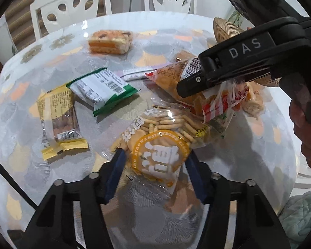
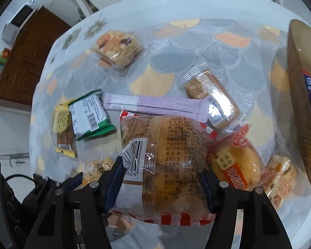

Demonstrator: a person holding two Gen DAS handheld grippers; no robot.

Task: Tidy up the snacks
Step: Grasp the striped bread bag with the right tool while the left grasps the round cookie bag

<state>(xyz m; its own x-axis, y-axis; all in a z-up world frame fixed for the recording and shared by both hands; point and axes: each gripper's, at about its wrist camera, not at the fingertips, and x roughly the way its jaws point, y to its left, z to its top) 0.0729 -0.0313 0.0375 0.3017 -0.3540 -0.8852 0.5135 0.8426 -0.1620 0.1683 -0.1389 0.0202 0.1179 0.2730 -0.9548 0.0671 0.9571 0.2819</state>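
In the left wrist view my left gripper (image 1: 155, 168) is shut on a clear bag of biscuit sticks (image 1: 159, 143) with an orange ring print, one blue pad pressing each side. In the right wrist view my right gripper (image 2: 161, 182) is shut on a bread packet (image 2: 165, 155) with a barcode and red checked edges. The left view shows one black finger (image 1: 197, 83) of that gripper lying on the same bread packet (image 1: 176, 72). Both packets rest on the patterned table (image 2: 155, 78), with the bread just beyond the biscuit bag.
Loose on the table lie a green-white packet (image 1: 103, 89), a yellow packet (image 1: 60, 120), a square cake (image 1: 111, 41), a lilac sachet (image 2: 155, 105), a brown biscuit packet (image 2: 213, 97) and an orange cake packet (image 2: 234, 161). A woven basket (image 2: 300, 103) stands right. White chairs (image 1: 72, 6) stand behind.
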